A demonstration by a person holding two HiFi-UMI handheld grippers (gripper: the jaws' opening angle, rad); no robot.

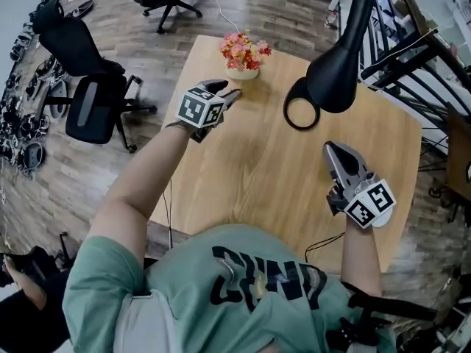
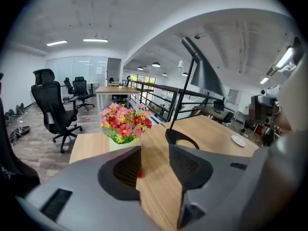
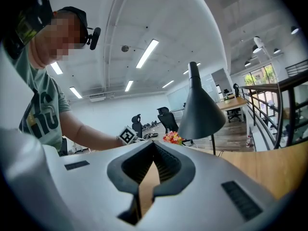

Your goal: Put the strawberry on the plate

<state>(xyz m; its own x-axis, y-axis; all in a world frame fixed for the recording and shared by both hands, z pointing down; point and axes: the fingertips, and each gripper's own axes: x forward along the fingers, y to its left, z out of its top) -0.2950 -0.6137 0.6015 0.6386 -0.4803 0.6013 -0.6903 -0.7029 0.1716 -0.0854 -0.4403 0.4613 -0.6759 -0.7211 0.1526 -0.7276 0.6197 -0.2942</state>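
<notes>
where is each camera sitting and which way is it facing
Head view: on the person's head, looking steeply down at the table; shows both forearms, the shirt, the left gripper and the right gripper.
Left gripper view: rides the left gripper, looking along its parted jaws across the table to the flowers and lamp base; a small red thing sits by one pad.
Right gripper view: rides the right gripper, jaws together, facing the person's left arm, flowers and lamp.
Shared: all three show the flowers and lamp.
</notes>
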